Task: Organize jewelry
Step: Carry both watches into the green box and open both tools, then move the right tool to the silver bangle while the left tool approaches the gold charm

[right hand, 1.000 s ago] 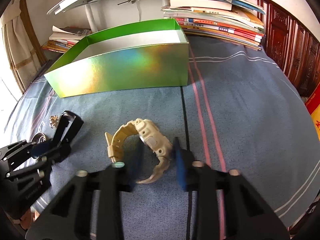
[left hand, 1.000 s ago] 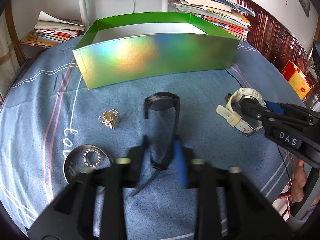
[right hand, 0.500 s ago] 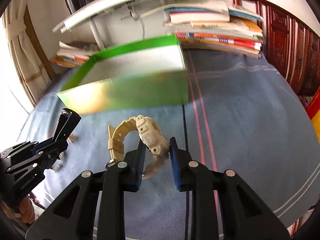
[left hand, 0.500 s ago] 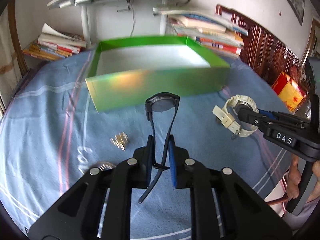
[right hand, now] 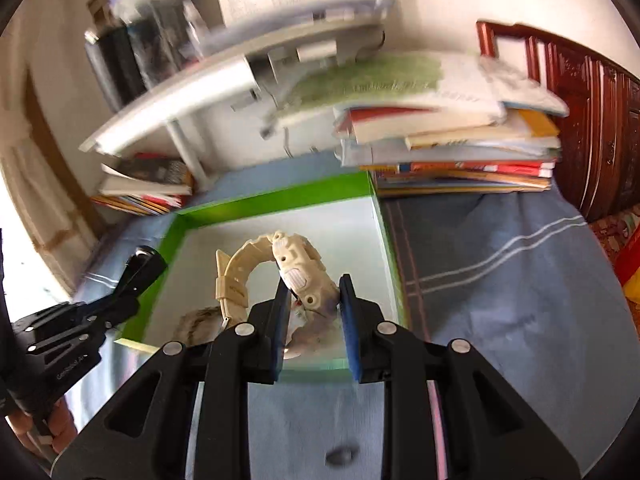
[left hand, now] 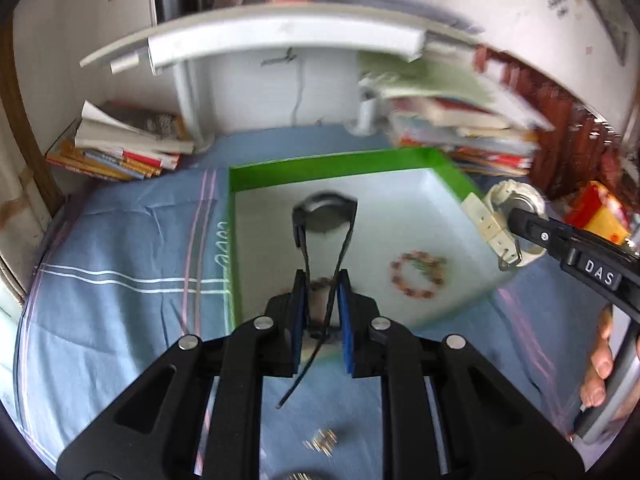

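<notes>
Both your tongs hold watches right over the green cardboard box (left hand: 436,158): left tongs (left hand: 322,292) pinch the black-strapped watch (left hand: 325,216), right tongs (right hand: 313,304) the cream plastic one (right hand: 298,268), so just lower.

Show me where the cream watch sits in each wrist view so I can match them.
Left wrist view: cream watch at right edge, clamped in the right tool, over the box's right wall.
Right wrist view: the watch at centre, between this tool's pads, above the box floor.
Shared landmark: green box.
</notes>
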Motion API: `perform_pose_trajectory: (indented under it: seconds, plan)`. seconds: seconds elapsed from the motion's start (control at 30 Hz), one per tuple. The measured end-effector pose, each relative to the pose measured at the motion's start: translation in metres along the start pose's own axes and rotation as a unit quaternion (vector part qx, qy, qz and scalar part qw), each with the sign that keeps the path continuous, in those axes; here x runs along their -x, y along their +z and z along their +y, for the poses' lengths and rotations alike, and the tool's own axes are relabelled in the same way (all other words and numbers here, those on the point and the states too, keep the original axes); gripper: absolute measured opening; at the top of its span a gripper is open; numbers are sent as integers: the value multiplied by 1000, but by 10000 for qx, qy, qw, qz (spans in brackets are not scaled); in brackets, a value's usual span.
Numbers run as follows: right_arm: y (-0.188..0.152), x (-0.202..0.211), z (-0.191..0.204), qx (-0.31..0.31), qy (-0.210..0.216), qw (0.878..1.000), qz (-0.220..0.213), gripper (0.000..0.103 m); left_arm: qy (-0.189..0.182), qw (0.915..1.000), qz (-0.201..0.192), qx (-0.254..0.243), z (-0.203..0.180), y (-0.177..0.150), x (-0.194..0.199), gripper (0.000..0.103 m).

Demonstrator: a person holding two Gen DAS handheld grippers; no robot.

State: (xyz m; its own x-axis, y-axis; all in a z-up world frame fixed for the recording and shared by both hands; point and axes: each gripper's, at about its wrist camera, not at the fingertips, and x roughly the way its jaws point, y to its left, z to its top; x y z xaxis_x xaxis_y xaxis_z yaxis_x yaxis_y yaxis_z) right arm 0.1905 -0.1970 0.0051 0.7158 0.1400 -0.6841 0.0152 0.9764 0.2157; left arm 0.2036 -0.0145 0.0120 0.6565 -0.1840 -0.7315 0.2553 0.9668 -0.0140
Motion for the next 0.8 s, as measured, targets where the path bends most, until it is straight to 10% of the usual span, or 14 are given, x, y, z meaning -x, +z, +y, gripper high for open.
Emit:
perform_pose_trajectory:
  seconds: [0.3,0.43,0.8]
  plan:
    - [-4,-70,9,150,-281,9975,632,36,103,9989,459,57,12,-2,-53,31]
    - [-1,-44,10,138,-207,9995,207,70,127,9997,197,56,14,-2,-39,65]
    - [-83,32,29,584,155,9979,234,70,965,9926,241,691,67,-105,25,77]
